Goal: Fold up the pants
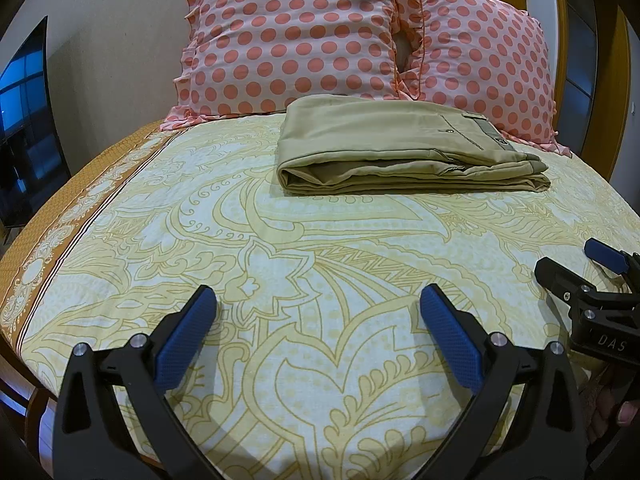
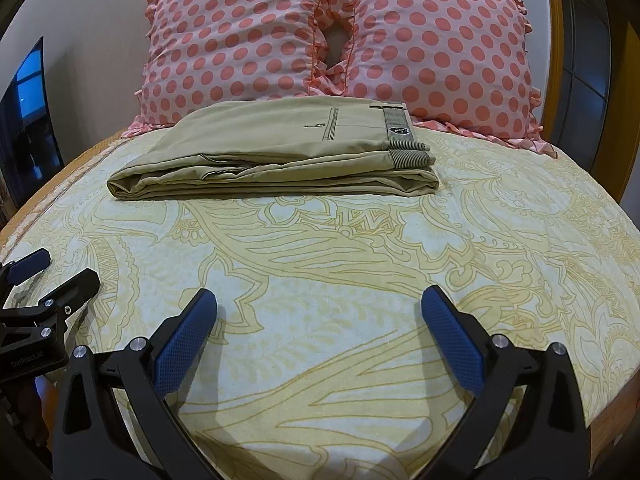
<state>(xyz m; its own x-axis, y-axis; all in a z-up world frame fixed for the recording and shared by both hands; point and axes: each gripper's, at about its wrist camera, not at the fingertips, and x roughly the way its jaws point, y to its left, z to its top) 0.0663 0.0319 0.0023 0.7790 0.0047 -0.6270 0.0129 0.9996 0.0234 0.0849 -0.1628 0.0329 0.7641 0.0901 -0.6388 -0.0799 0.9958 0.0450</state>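
Observation:
The khaki pants [image 1: 400, 148] lie folded in a flat stack on the bed, just in front of the pillows, waistband to the right; they also show in the right wrist view [image 2: 280, 152]. My left gripper [image 1: 318, 300] is open and empty, low over the bedsheet, well short of the pants. My right gripper [image 2: 319, 300] is open and empty too, beside the left one. The right gripper shows at the right edge of the left wrist view [image 1: 576, 268], and the left gripper at the left edge of the right wrist view [image 2: 52, 272].
Two pink polka-dot pillows [image 1: 304, 36] [image 2: 436, 48] lean against the wall behind the pants. The bed has a yellow patterned sheet [image 1: 300, 248] [image 2: 340, 248]. A dark TV screen [image 1: 24, 120] stands left of the bed. A wooden door frame [image 2: 556, 52] is at right.

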